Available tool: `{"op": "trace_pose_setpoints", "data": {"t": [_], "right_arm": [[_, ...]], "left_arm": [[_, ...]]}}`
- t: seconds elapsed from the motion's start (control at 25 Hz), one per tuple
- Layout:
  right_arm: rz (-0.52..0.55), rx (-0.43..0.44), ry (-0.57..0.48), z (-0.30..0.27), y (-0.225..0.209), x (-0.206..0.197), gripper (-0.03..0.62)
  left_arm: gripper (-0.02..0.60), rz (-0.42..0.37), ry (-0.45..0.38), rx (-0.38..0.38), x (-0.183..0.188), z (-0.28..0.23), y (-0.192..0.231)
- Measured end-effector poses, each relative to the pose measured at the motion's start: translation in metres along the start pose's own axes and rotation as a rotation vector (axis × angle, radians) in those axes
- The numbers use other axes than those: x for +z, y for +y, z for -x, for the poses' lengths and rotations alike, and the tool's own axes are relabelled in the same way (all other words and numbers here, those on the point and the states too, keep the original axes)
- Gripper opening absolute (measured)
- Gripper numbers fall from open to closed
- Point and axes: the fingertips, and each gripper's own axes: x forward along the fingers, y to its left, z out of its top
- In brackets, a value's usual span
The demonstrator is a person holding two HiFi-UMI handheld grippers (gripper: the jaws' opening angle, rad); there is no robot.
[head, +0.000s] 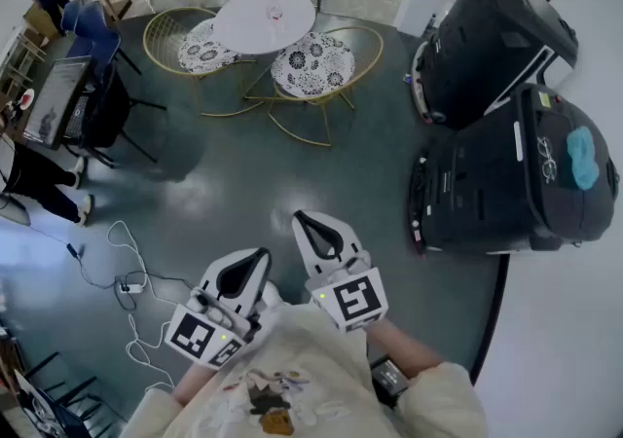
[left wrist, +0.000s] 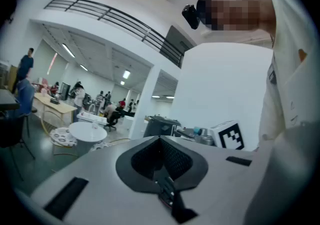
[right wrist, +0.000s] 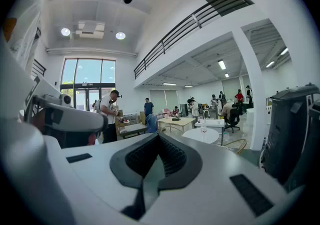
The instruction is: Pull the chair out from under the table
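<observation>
Chair (head: 311, 64) sits at the bench (head: 265, 18) near edge, seat barely under the rim; second chair (head: 202, 47) likewise at the left edge. Left tongs (head: 261, 257) and right tongs (head: 302, 220) are clenched, empty, well apart from both. Judged: either approaching or stepped back; any pull needs tongs released onto the frame.

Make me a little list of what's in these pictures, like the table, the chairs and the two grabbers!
table: round white table, across the floor from the grippers
chairs: left chair and right chair, flowery cushions, both tucked in at the table
left: left gripper shut, holding nothing
right: right gripper shut, holding nothing
pulling: not begun, neither gripper touches a chair
</observation>
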Motion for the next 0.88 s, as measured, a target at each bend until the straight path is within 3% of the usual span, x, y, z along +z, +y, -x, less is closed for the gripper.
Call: {"op": "trace_pose_setpoints", "data": {"t": [0.16, 0.32, 0.44, 0.64, 0.88], "right_arm": [[-0.006, -0.003, 0.015, -0.021, 0.062, -0.020, 0.009], [0.004, 0.015, 0.065, -0.022, 0.122, -0.031, 0.009], [0.006, 0.009, 0.092, -0.021, 0.138, -0.038, 0.009], [-0.069, -0.011, 0.103, -0.013, 0.131, -0.043, 0.009], [-0.133, -0.072, 0.105, -0.022, 0.061, -0.050, 0.009]], "left_arm": [[0.002, 0.055, 0.020, 0.113, -0.015, 0.054, 0.058], [0.002, 0.088, 0.056, 0.101, -0.027, 0.103, 0.073], [0.003, 0.084, 0.066, 0.057, -0.029, 0.113, 0.074], [0.003, 0.108, 0.085, 0.008, -0.036, 0.106, 0.074], [0.003, 0.113, 0.107, -0.004, -0.030, 0.052, 0.086]]}}
